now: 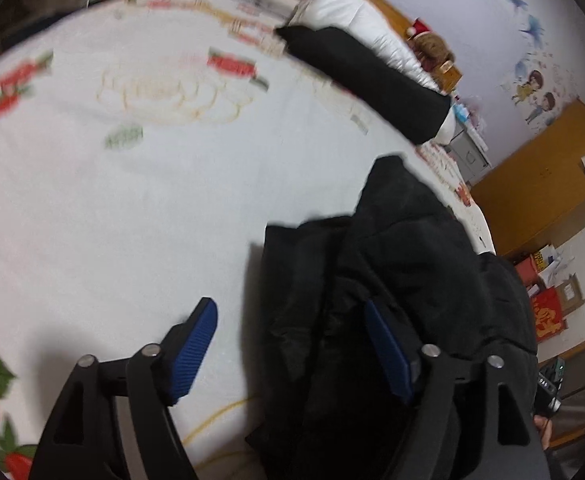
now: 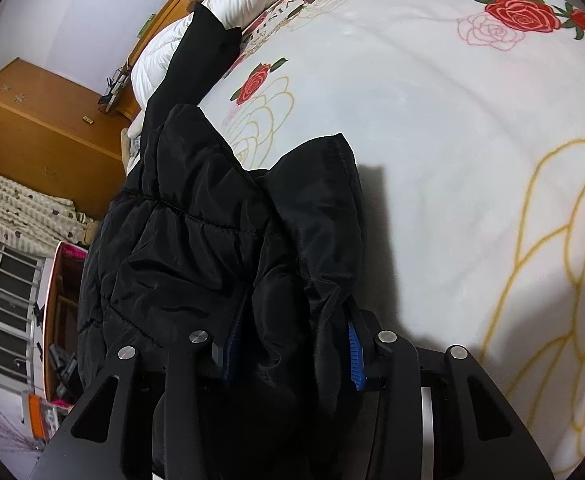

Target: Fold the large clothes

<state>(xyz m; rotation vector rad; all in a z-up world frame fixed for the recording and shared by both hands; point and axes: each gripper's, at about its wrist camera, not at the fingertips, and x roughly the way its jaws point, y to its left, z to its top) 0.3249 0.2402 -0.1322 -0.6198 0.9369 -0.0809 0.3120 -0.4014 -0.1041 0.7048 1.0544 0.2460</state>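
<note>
A black padded jacket [image 1: 404,264] lies bunched at the edge of a bed with a white rose-print blanket [image 1: 140,184]. My left gripper [image 1: 292,344] is open, its left blue pad over the blanket and its right pad against the jacket's folds. In the right wrist view my right gripper [image 2: 292,354] is shut on a thick fold of the jacket [image 2: 212,232], with fabric filling the gap between the blue pads. One black sleeve [image 2: 196,64] stretches toward the pillows.
White pillows [image 1: 356,20] and a stuffed toy [image 1: 432,44] lie at the bed's head against an orange headboard. An orange cabinet [image 2: 40,120], a curtain and a barred window stand beside the bed. Boxes [image 1: 548,292] sit on the floor.
</note>
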